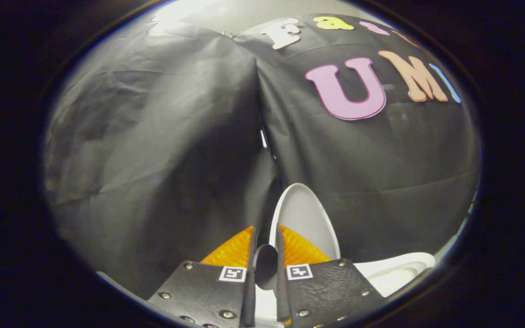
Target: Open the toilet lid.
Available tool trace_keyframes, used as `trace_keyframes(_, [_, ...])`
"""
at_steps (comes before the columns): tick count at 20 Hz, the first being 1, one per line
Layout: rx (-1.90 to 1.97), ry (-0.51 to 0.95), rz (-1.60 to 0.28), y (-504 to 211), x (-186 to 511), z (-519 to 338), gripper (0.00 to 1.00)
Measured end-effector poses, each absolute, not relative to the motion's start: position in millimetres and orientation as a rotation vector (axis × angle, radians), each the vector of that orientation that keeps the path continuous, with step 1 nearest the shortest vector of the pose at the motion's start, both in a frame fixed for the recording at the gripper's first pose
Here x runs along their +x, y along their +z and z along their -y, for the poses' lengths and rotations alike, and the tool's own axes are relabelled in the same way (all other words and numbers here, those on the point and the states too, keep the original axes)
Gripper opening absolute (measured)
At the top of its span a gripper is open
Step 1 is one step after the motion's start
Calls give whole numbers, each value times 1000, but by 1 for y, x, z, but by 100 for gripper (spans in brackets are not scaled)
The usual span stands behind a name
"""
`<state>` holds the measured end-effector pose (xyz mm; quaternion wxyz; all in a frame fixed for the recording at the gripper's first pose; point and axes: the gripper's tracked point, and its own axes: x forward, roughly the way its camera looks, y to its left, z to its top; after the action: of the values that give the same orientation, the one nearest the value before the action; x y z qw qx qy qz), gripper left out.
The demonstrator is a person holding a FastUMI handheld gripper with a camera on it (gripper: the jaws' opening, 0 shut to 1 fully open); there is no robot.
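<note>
1. Fingers nearly together, narrow gap between them. Rim of the toilet lid passes thru that gap, so the gripper looks pinched on the lid's edge; pad contact itself is hidden, so that's a judgement.

2. Lid stands raised and close to upright, seen almost edge-on, rising from between the fingers to just beyond them. Pale inner face is turned toward the right finger.

3. Toilet seat lies low, just right of the right finger, apart from the lid's top.

4. Task looks mostly done; probably only the last tilt back and let-go remain.

5. Risks: letting go before the lid is past its balance pt, so it drops back onto the seat w/ a slam. Thin rim plus smooth plastic could slip out of a light pinch. Pushing too far would press the lid into whatever sits behind it; can't tell what that is.

6. Room: black cloth wall hangs close behind the lid, w/ a corner fold just above it. Little depth ahead. More open space back toward the holder and upward, so pulling back is the safe exit.
</note>
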<state>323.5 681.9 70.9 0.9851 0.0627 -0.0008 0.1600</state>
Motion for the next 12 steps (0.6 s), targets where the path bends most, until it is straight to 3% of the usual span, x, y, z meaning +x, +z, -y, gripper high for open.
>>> trace_keyframes(3, [82,370,3,76,317,-678,24])
trace_keyframes(8, [97,386,112,117,298,-656,51])
trace_keyframes(12, [48,286,157,142,281,-605,51])
